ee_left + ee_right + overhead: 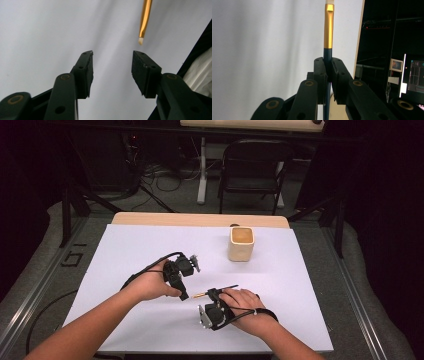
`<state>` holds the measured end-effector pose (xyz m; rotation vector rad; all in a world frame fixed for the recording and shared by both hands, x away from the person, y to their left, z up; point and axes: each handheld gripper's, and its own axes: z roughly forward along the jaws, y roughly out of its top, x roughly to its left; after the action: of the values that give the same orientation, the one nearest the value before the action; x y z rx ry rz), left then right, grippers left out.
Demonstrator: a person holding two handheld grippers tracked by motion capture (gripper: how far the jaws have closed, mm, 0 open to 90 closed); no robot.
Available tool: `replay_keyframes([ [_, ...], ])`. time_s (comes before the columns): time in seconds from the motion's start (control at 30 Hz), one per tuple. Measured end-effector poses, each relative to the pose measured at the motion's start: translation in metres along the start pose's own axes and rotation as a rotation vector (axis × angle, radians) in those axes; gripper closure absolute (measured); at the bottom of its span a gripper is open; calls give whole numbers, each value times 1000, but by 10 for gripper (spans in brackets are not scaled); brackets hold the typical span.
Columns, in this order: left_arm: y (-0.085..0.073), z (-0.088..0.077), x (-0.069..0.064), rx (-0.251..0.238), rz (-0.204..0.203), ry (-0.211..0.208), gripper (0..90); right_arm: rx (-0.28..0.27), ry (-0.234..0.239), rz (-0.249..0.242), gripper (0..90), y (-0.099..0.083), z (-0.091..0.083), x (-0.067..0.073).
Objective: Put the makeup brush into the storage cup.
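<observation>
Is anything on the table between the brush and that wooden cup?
Nothing visible. The brush, clamped in the right gripper, points left, and the white table lies bare between it and the cup farther back.

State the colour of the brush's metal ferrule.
Gold, on the brush clamped in the right gripper; right gripper view shows it best.

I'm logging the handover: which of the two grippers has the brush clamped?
The right gripper: it is shut on the brush at its dark handle. The left gripper stands open, the bristle tip just beyond it.
</observation>
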<state>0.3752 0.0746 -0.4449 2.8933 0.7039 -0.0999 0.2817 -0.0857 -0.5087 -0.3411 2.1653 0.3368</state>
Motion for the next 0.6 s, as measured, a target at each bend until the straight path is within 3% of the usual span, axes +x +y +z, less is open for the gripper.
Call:
replay_keyframes([
  [0.03,-2,-1,1,-11,-9,-2,493,-20,1,10,834,-1,1,0],
  [0.07,-5,-2,3,-23,-13,0,488,0,4,23,833,-1,-1,-2],
  [0.2,-14,-4,8,-57,-39,1,464,-13,15,95,833,-8,-3,-9],
  [0.33,-21,-1,11,-73,-50,7,456,-23,39,208,834,-17,-5,-19],
  [0.47,-27,1,14,-102,-59,9,454,-84,65,354,834,-26,-6,-30],
  [0.6,-32,0,17,-126,-69,24,435,-110,91,442,835,-33,-6,-39],
])
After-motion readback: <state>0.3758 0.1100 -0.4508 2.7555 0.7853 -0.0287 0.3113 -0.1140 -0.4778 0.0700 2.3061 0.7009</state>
